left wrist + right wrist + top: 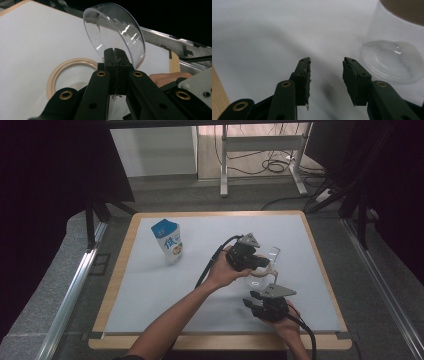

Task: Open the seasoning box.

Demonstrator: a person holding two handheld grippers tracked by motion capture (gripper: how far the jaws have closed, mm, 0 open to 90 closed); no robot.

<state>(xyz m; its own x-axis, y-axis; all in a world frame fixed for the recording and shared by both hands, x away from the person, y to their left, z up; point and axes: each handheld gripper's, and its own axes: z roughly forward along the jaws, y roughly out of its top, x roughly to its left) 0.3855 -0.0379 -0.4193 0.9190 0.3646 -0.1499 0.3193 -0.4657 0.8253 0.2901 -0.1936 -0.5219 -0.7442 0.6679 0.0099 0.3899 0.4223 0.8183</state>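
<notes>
Wooden rim (210,341) | white tabletop (160,290) (matte) | grey floor (380,285), cables (272,166)

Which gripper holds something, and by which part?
The left gripper pinches the clear lid by its rim. The right gripper holds nothing.

- We see a clear plastic lid (117,30), dome-shaped and see-through, tilted up on edge above the bench (37,37); its rim is pinched between the closed jaws of the left gripper (115,51).
- We see a clear jar (394,57), round and transparent, standing on the white bench surface with its mouth uncovered; its beige rim ring (72,72) lies just below the lifted lid, apart from it.
</notes>
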